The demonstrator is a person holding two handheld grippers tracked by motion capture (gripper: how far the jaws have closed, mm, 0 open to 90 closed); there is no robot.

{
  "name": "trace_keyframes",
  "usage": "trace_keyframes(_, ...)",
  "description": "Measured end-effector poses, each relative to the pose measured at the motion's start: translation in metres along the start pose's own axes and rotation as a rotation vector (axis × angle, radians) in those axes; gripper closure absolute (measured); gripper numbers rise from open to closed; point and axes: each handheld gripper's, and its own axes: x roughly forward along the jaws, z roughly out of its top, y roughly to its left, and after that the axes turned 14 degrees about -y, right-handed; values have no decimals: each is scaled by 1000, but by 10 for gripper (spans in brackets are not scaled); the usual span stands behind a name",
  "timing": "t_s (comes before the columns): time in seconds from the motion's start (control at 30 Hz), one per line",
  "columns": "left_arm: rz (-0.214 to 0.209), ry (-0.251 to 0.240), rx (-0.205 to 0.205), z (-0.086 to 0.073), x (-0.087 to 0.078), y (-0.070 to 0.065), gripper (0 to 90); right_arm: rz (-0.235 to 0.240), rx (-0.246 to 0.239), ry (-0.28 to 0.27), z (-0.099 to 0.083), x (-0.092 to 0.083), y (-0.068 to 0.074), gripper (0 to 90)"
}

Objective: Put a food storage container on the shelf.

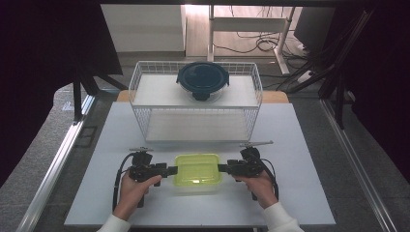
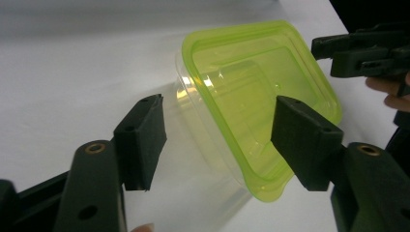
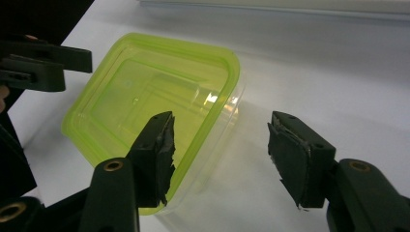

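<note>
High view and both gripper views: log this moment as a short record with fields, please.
Surface: white table
Item in hand: clear container with yellow-green lid, lid on, at the near middle of the table
Left hand-held gripper: at the container's left end, jaws apart, one on each side of that end, not pressing
Right hand-held gripper: at its right end, jaws apart, not pressing
Behind: white wire basket
In basket: round container with dark lid, at its far side
</note>
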Motion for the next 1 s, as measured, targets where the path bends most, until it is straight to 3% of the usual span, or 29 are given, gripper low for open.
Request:
trace_keyframes(0.43, -76, 17, -115, -6, 13, 10, 426, 62, 66, 10, -5, 11, 0, 491)
trace_keyframes(0.5, -78, 21, -121, -7, 14, 11, 454, 66, 73, 10, -6, 11, -1, 500)
trace_keyframes(0.57, -107, 35, -142, -9, 16, 13, 476, 75, 104, 16, -7, 13, -3, 530)
trace_keyframes(0.77, -118, 42, -139, -10, 18, 10, 584, 97, 173, 8, -9, 14, -7, 619)
trace_keyframes(0.87, -126, 27, -187, -13, 18, 12, 648, 91, 208, 13, -11, 14, -11, 681)
trace_keyframes(1.0, -143, 7, -204, -13, 15, 14, 730, 94, 251, -1, -12, 10, -13, 740)
